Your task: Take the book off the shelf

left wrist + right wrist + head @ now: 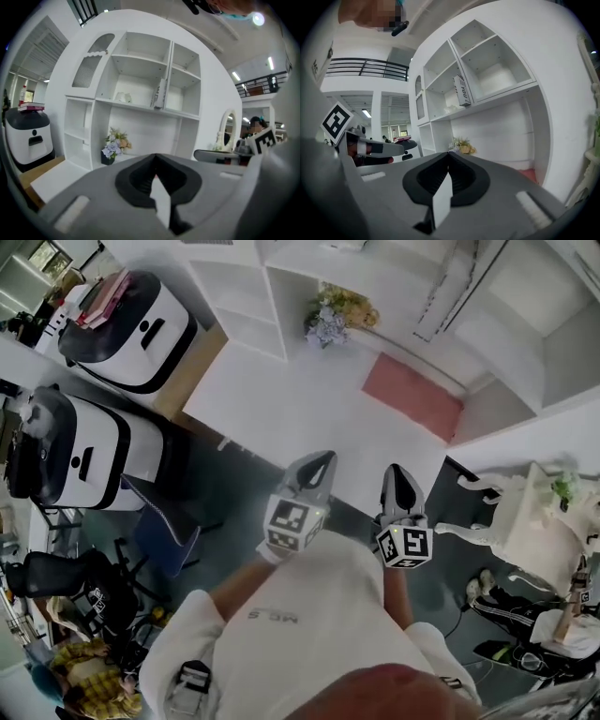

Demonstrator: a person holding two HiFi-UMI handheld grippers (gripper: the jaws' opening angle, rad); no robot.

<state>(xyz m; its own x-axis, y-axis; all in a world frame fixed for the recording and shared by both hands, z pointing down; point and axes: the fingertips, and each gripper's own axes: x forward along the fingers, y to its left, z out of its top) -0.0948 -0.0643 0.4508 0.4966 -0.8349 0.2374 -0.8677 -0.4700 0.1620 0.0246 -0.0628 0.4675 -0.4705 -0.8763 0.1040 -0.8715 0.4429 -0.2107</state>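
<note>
Facing white shelf [140, 107] — dark floor [234, 493]

We see our left gripper [157, 164] with jaws pressed together, nothing between them; beyond it stands the white shelf [140, 106]; the book [160, 93] leans in a middle compartment; flowers [114, 144] sit below, at the left.

Shelf [211, 93] compartments open-fronted. Book [160, 93] leans just beside right divider; free room to its left, small white object [123, 97] near back. Slatted panel [88, 70] closes upper-left bay. Wide lower bay: flowers [112, 145] at left end, pink mat [412, 395] at right, bare counter [291, 418] between.
</note>
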